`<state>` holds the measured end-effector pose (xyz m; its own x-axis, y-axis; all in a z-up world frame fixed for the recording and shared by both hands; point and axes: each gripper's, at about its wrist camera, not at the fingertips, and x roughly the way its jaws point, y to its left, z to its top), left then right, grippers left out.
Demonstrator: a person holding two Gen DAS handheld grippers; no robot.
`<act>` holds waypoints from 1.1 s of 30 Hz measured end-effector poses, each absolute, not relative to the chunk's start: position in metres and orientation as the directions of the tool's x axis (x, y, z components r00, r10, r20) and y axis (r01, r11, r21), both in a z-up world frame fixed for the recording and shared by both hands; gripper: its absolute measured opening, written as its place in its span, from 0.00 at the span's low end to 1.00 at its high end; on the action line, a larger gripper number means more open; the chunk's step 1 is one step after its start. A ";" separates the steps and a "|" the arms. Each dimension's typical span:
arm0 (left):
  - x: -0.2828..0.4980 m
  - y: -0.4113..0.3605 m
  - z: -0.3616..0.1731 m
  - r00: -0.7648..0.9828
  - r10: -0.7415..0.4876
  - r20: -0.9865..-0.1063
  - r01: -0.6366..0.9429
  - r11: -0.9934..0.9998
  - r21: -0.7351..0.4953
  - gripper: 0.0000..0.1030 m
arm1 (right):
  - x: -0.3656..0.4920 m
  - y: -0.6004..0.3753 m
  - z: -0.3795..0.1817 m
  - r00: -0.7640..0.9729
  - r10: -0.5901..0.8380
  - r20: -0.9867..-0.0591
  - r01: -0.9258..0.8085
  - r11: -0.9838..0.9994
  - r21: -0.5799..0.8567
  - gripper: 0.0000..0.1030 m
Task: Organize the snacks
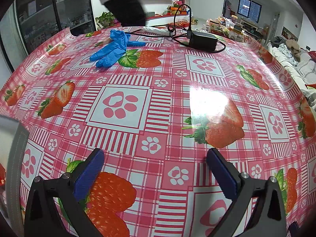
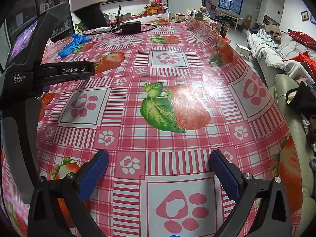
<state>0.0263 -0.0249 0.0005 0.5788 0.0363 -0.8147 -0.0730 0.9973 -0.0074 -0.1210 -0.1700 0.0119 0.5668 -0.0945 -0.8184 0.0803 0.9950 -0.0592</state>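
No snacks lie on the near part of the table. Packaged goods (image 1: 223, 24) crowd the far right end of the table, also in the right wrist view (image 2: 199, 14). My left gripper (image 1: 155, 155) is open and empty, low over the strawberry-print tablecloth (image 1: 158, 98). My right gripper (image 2: 159, 156) is open and empty over the same cloth (image 2: 158, 75). The body of the left gripper (image 2: 39, 73) shows at the left of the right wrist view.
Blue gloves (image 1: 112, 48) lie at the far left of the table. A black power brick (image 1: 202, 39) with cables sits at the far middle. A person (image 1: 122, 2) stands behind the table. A sofa (image 2: 286, 59) lies to the right.
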 end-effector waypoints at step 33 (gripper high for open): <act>0.026 -0.025 0.000 0.579 0.037 -0.815 -0.073 0.997 -0.006 1.00 | -0.110 -0.162 0.013 0.529 -0.139 -0.837 0.165 0.985 -0.059 0.99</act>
<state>0.0263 -0.0251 0.0004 0.5786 0.0372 -0.8147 -0.0731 0.9973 -0.0065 -0.1102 -0.1620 0.0125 0.5289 -0.1390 -0.8372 0.1648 0.9845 -0.0593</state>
